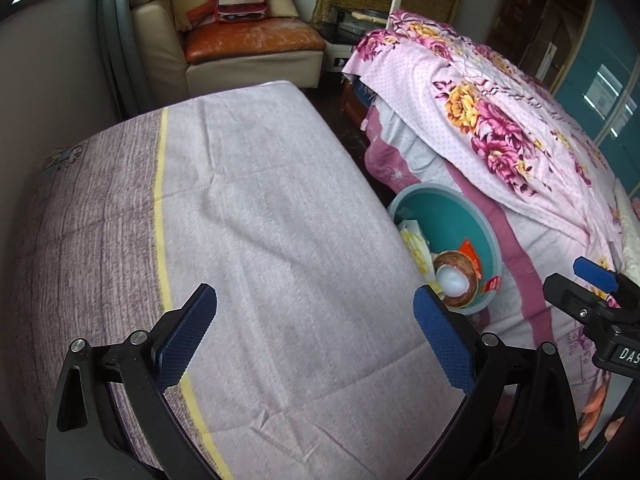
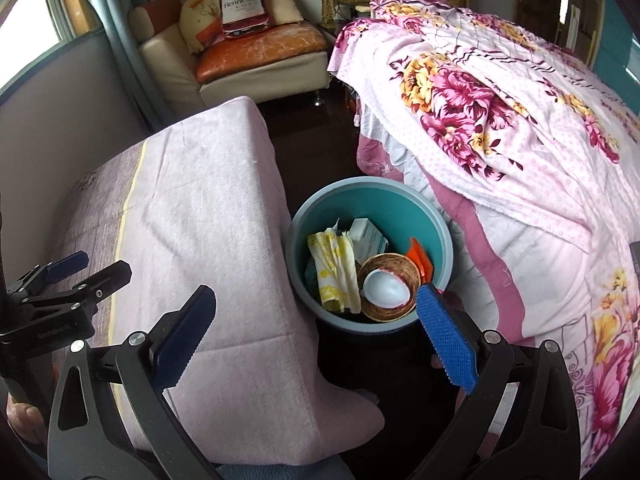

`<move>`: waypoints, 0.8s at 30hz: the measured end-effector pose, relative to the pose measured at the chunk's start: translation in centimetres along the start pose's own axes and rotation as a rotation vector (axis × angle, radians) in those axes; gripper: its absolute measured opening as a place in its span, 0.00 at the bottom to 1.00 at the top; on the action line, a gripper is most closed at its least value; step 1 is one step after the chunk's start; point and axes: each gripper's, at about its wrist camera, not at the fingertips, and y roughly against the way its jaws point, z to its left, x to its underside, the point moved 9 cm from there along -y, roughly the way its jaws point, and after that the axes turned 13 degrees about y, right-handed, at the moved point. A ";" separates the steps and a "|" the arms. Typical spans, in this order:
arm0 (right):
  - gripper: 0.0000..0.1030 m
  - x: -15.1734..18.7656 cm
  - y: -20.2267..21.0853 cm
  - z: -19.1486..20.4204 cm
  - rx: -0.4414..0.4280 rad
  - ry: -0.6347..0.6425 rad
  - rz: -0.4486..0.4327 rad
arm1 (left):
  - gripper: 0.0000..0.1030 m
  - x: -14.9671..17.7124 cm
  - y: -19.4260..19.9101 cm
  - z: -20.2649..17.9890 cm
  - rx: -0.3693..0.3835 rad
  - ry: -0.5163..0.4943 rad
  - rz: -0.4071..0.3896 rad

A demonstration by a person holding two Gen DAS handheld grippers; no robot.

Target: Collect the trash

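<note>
A teal bin (image 2: 348, 196) stands on the dark floor between the cloth-covered table and the bed. It holds a brown round cup with a white lid (image 2: 388, 288), a yellow-patterned wrapper (image 2: 334, 268), a pale box (image 2: 368, 236) and an orange packet (image 2: 420, 258). My right gripper (image 2: 316, 320) hovers open and empty just above the bin's near rim. My left gripper (image 1: 316, 320) is open over the table cloth (image 1: 260, 220), nothing between its fingers. The bin (image 1: 460, 216) shows at the table's right edge in the left wrist view, with the right gripper (image 1: 592, 288) beyond it.
A bed with a pink floral quilt (image 2: 500, 120) fills the right side. A cream sofa chair (image 2: 256, 56) with pillows and a bottle-shaped cushion (image 2: 242, 4) stands at the back. A wall and window (image 2: 32, 36) lie to the left. The left gripper (image 2: 68, 280) shows at the left.
</note>
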 end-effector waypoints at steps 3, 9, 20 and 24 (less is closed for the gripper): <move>0.93 0.3 0.2 0.4 -0.001 0.004 -0.003 | 0.96 0.4 0.4 0.3 0.000 0.006 -0.003; 0.93 0.8 0.7 0.8 -0.008 0.009 -0.018 | 0.96 0.7 1.1 0.6 -0.008 0.002 -0.029; 0.93 0.9 0.3 0.7 -0.029 -0.005 -0.014 | 0.96 0.6 0.8 0.8 -0.001 0.005 -0.037; 0.93 1.0 -0.2 0.7 -0.034 -0.011 -0.005 | 0.96 0.8 0.4 0.8 -0.004 -0.001 -0.031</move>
